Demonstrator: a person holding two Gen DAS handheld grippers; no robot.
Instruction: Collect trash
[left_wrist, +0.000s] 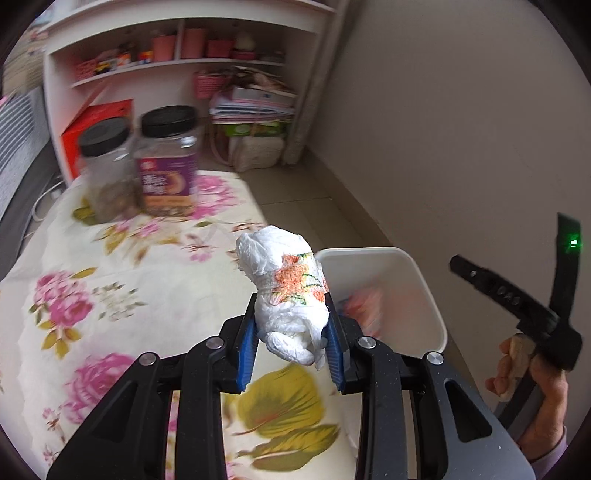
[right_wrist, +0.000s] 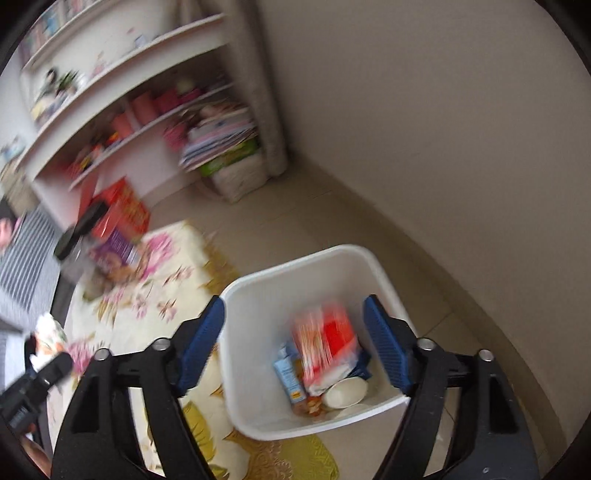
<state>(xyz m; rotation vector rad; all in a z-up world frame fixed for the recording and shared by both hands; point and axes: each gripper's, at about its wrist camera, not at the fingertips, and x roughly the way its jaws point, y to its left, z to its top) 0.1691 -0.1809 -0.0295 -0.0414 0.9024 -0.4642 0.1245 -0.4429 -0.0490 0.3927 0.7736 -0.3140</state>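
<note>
My left gripper (left_wrist: 291, 332) is shut on a crumpled white wrapper with an orange floral print (left_wrist: 288, 291), held above the flowered tablecloth (left_wrist: 92, 288) just left of the white trash bin (left_wrist: 424, 295). In the right wrist view my right gripper (right_wrist: 295, 343) is open and empty, directly above the bin (right_wrist: 258, 387). The bin holds a blurred red and white packet (right_wrist: 325, 339), a blue carton (right_wrist: 288, 376), a white cup (right_wrist: 347, 393) and other trash. The left gripper with the wrapper shows at the far left of that view (right_wrist: 44, 343).
Two black-lidded plastic jars (left_wrist: 166, 158) stand at the far end of the table. A white shelf unit (left_wrist: 177, 51) with pink containers, stacked papers and a red box (left_wrist: 96, 129) stands behind. The bin sits on the tiled floor (right_wrist: 332, 206) near a beige wall.
</note>
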